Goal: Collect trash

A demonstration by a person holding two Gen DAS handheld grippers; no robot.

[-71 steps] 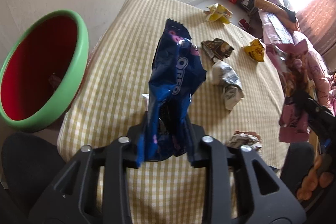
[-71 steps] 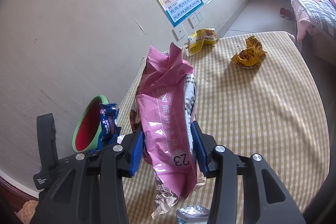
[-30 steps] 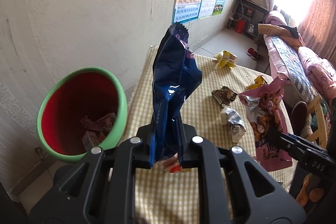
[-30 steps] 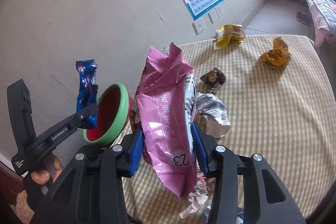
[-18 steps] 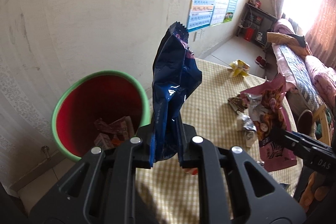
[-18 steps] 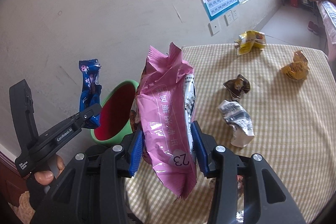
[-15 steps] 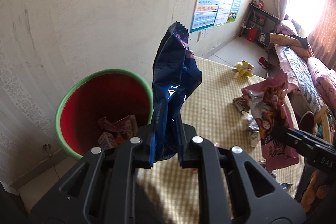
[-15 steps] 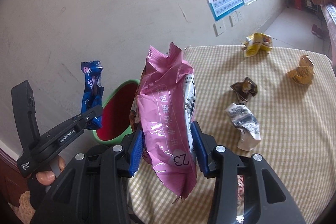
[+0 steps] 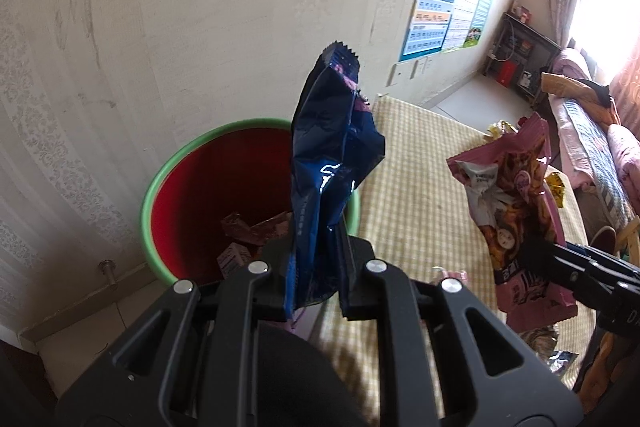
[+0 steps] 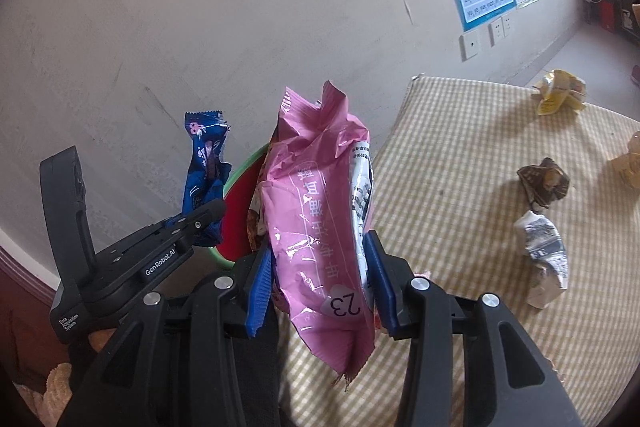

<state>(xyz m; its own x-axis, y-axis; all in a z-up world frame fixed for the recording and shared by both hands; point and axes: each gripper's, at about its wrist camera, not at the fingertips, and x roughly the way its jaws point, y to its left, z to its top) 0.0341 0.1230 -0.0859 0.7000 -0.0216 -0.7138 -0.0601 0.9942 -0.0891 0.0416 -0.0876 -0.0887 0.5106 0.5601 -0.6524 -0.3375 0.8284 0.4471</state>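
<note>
My left gripper (image 9: 316, 291) is shut on a dark blue Oreo wrapper (image 9: 332, 163), held upright just over the near rim of the red bin with a green rim (image 9: 160, 179); a few wrappers lie inside. The right wrist view shows this gripper (image 10: 212, 217) and blue wrapper (image 10: 204, 163) at the left. My right gripper (image 10: 320, 283) is shut on a pink snack bag (image 10: 320, 211), held above the table's left edge beside the bin (image 10: 240, 179). The pink bag also shows in the left wrist view (image 9: 516, 203).
The table with a yellow checked cloth (image 10: 460, 155) carries a white crumpled wrapper (image 10: 544, 259), a brown wrapper (image 10: 544, 183) and a yellow wrapper (image 10: 560, 95). A wall (image 9: 160, 27) stands behind the bin. A bed (image 9: 600, 131) is at the far right.
Both grippers have moved left, away from the table and toward the bin. The blue wrapper now hangs over the bin's opening; the pink bag is closer to the bin.
</note>
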